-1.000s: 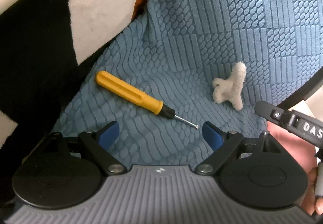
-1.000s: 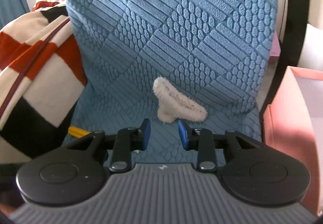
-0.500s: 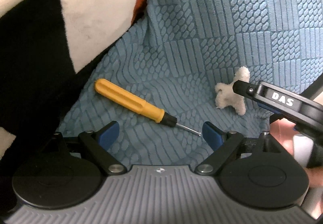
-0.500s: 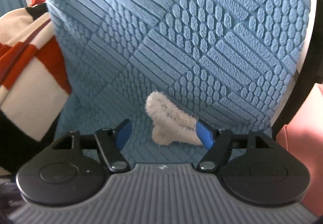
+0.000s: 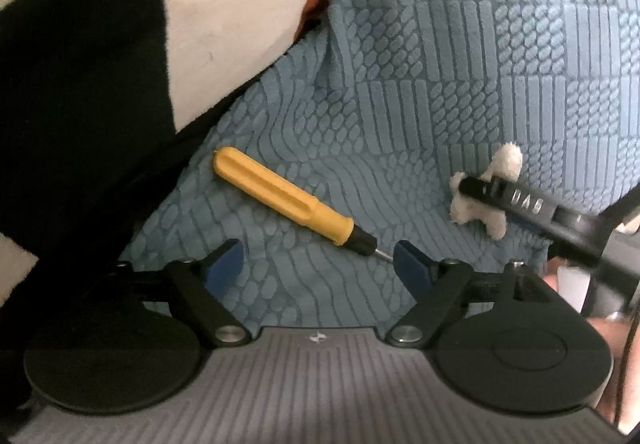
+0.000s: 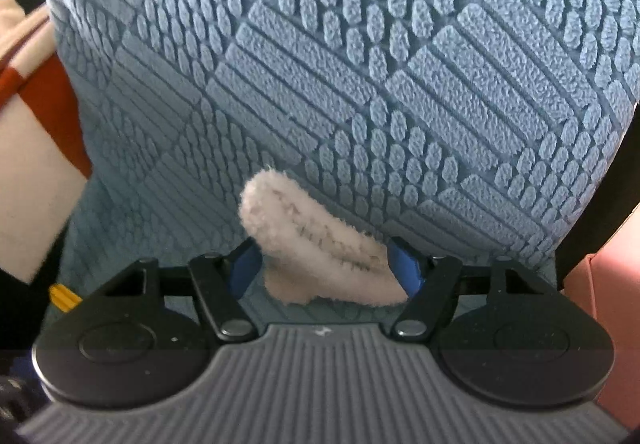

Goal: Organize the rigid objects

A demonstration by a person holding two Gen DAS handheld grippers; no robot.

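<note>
Just now the fuzzy white piece sits between the closing right gripper.

A striped blanket borders the blue textured cover.

Right hand-held gripper closing around fluffy white piece.

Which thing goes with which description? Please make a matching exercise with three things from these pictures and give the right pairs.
Things:
1. screwdriver
2. fluffy white piece
3. folded blanket

Descriptions:
A. between the closing jaws of the right gripper
B. black, cream and rust-red, left of the blue textured cover
C. yellow handle, lying just ahead of the left gripper

Pairs: 1-C, 2-A, 3-B
</note>
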